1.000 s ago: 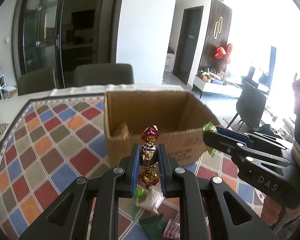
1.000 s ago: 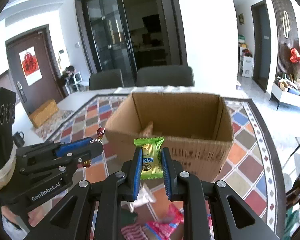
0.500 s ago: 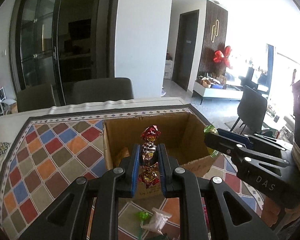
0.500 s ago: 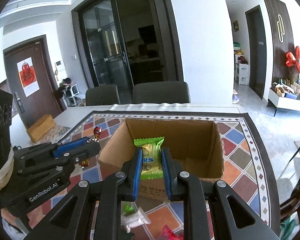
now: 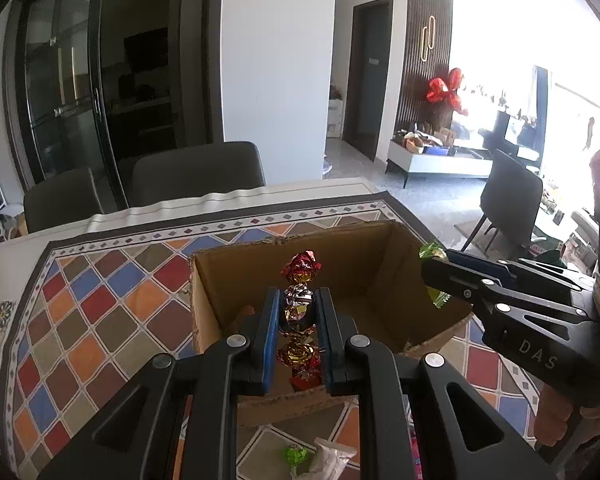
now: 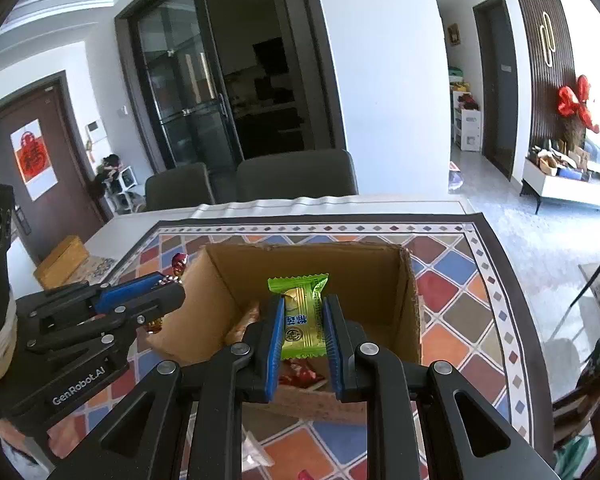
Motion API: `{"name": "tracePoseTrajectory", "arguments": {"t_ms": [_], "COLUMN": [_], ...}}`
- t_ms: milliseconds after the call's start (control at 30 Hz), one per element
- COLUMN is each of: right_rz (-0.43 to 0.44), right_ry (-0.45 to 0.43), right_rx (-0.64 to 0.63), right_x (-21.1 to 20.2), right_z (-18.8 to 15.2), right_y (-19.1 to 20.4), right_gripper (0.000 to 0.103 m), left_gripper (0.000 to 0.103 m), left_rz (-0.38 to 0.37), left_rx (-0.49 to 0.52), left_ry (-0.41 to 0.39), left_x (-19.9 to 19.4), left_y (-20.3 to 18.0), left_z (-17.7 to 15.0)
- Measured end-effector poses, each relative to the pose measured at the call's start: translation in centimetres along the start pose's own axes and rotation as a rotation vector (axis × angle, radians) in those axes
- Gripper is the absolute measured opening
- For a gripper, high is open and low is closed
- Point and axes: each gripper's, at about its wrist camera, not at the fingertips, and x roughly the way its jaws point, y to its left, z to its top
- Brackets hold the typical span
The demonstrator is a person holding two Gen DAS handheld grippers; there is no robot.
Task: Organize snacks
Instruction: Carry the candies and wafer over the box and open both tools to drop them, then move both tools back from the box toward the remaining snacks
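Note:
An open cardboard box (image 5: 364,256) (image 6: 410,304) stands on the patterned tablecloth. My left gripper (image 5: 299,312) is shut on a foil-wrapped candy (image 5: 300,300), red and gold, held above the box's near side. My right gripper (image 6: 303,320) is shut on a green snack packet (image 6: 302,316), held above the box opening. The right gripper (image 5: 436,268) also shows in the left wrist view at the box's right wall, and the left gripper (image 6: 168,292) shows in the right wrist view at the box's left wall. An orange snack (image 6: 246,320) and a red wrapper (image 6: 300,372) lie inside.
Loose snacks lie on the cloth (image 5: 100,320) in front of the box: a green candy (image 5: 296,456) and a clear packet (image 5: 332,458). Two dark chairs (image 5: 196,176) stand behind the table's far edge. Another chair (image 5: 508,196) stands on the right.
Both grippers have risen and moved forward with their snacks, from in front of the box's near wall to above its opening. The box interior has come into view.

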Motion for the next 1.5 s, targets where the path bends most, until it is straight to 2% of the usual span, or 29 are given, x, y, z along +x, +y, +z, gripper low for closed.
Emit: {"name": "tracePoseTrajectory", "arguments": {"t_ms": [200,300,367,600,1100,1167,1233,1500], "right_rz": [-0.021,-0.038,-0.045,-0.027,-0.021,-0.016,-0.012,-0.032], "right_ry": [0.022,0.038,0.045,0.062,0.018,0.019,0.023,0.050], "right_rx": [0.022,0.032,0.036,0.030,0.016,0.015,0.017,0.023], "right_x": [1.2,1.6,1.8,1.0,-3.0,-3.4,-3.6,-4.4], "right_z": [0.1,0.1,-0.1,-1.0,-3.8,-4.3,-4.7,-7.9], "right_y": [-1.0,-1.1,-1.2,-0.7,1.6,1.8,2.0,2.4], "right_gripper": [0.021,0.022,0.022,0.024,0.024,0.025,0.031,0.031], "left_gripper": [0.020,0.030,0.033,0.033,0.034,0.036,0.036,0.036], "left_rz": [0.027,0.039,0.047,0.044,0.000,-0.008,-0.022,-0.044], "left_rx": [-0.006,-0.011,-0.002,0.004,0.039,0.039,0.038,0.038], "left_ry": [0.035,0.040,0.039,0.020,-0.029,-0.028,-0.017,0.037], "left_x": [1.8,2.1,1.9,0.3,-4.7,-5.0,-5.1,-4.6], "left_y": [0.3,0.4,0.3,0.3,-0.6,-0.8,-1.0,-1.5], "left_z": [0.3,0.2,0.0,-0.8,-3.9,-4.4,-5.1,-7.8]}}
